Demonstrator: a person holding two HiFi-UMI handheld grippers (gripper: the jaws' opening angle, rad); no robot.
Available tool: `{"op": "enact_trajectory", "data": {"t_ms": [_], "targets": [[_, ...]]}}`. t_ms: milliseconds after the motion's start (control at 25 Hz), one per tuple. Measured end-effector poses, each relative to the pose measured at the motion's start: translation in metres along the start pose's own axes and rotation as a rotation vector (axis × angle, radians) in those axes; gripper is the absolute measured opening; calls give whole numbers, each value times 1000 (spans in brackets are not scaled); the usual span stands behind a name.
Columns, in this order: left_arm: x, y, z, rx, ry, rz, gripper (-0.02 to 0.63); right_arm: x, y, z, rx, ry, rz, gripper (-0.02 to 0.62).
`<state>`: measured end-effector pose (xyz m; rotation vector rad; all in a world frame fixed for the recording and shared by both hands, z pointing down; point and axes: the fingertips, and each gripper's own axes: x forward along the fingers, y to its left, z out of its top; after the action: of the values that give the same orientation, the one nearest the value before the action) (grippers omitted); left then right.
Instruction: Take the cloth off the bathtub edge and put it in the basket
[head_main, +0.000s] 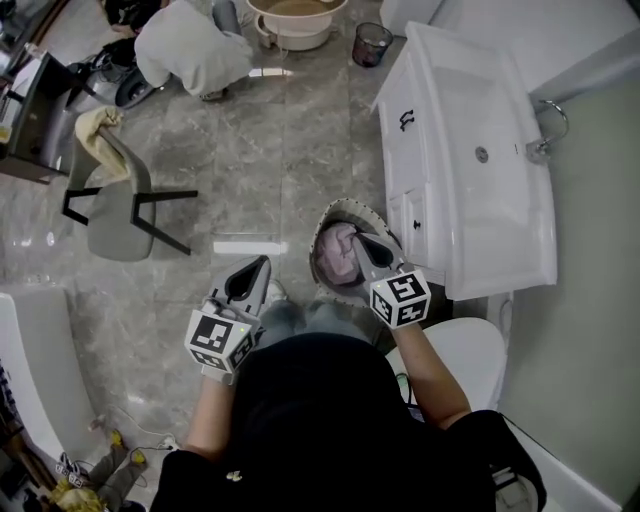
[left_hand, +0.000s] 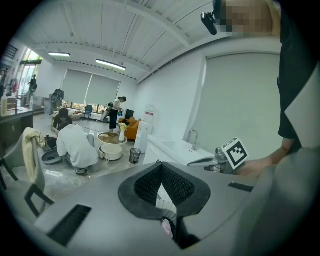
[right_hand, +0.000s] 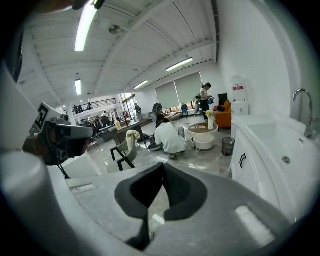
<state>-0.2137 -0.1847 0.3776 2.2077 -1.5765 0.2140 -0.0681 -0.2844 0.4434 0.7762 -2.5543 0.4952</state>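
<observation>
Fingers on the left gripper and right gripper are pressed together, holding nothing. The crumpled pink cloth lies inside the round woven basket with a pale rim, just under the right gripper. The white bathtub edge looks bare where visible, so the task appears finished. No brand is readable. The marker cubes carry only black-and-white patterns, and the red-and-white wall sign is too small to read.

Bright strip lights, floor glare, fisheye distortion @ edges.
</observation>
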Motion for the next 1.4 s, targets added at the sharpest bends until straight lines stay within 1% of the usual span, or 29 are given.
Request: {"op": "enact_trajectory", "data": {"t_ms": [240, 680, 1000, 1160, 1400], "targets": [[-13, -9, 38, 49, -58, -25, 12, -33, 22, 48, -23, -85, -1, -3], [-35, -9, 75, 76, -135, -43, 12, -65, 46, 96, -75, -181, 8, -3], [-42, -11, 83, 86, -149, -50, 12, -68, 54, 107, -66, -215, 12, -3], [-44, -12, 85, 91, -153, -62, 12, -67, 62, 108, -71, -212, 15, -3], [-44, -15, 84, 89, -148, -64, 12, -69, 62, 104, -68, -205, 11, -3]]}}
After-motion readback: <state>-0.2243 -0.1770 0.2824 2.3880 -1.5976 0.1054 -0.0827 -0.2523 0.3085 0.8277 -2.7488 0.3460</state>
